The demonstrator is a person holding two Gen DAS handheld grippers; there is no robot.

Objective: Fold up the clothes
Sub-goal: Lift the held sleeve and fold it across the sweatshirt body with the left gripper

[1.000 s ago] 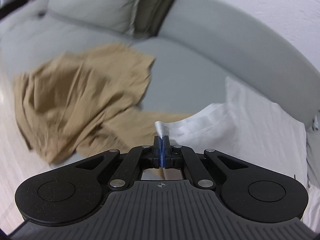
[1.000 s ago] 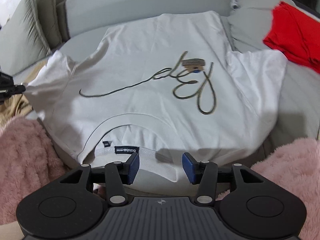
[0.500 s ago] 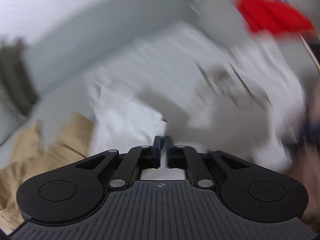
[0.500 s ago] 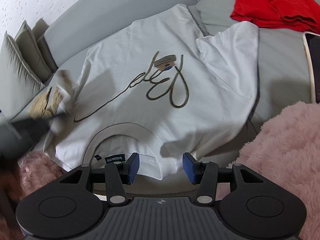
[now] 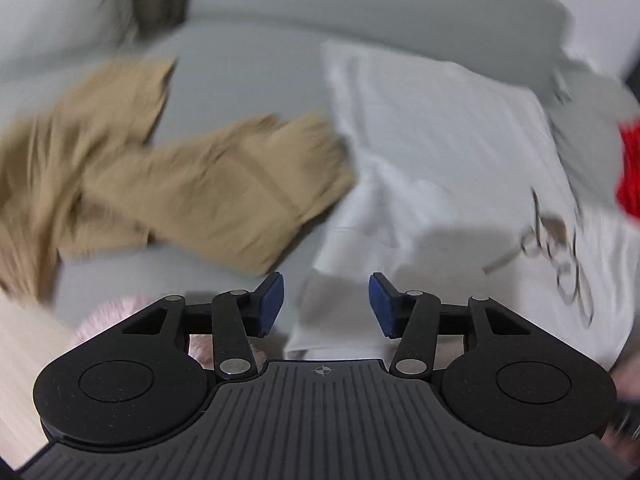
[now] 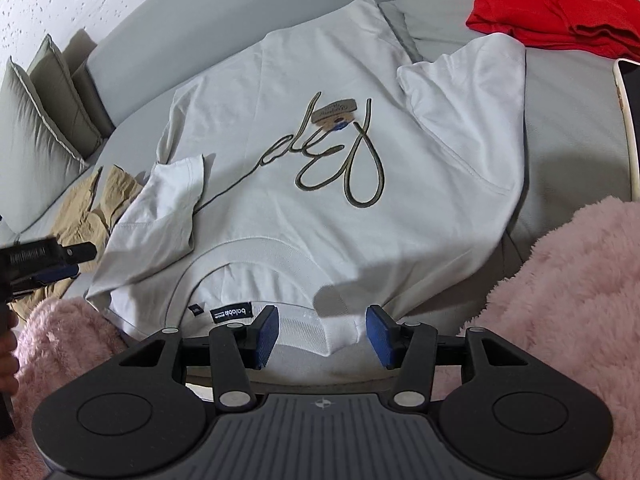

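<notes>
Left gripper [image 5: 326, 306] has dropped the sleeve [image 6: 170, 200] it pinched a second ago, jaws just opening with only cloth below, and that sleeve now lies folded onto the white cotton T-shirt with looping script print [image 6: 320, 128], spread flat on the grey sofa [image 6: 568, 128]. Right gripper [image 6: 322, 334] hangs half open over the collar, holding nothing. Next fold: grab both side corners, keep the edge taut and parallel

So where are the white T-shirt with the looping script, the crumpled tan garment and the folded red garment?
white T-shirt [image 6: 320, 208], right wrist view, chest.
crumpled tan garment [image 5: 224, 192], left wrist view, middle.
folded red garment [image 6: 552, 4], right wrist view, top layer.
</notes>
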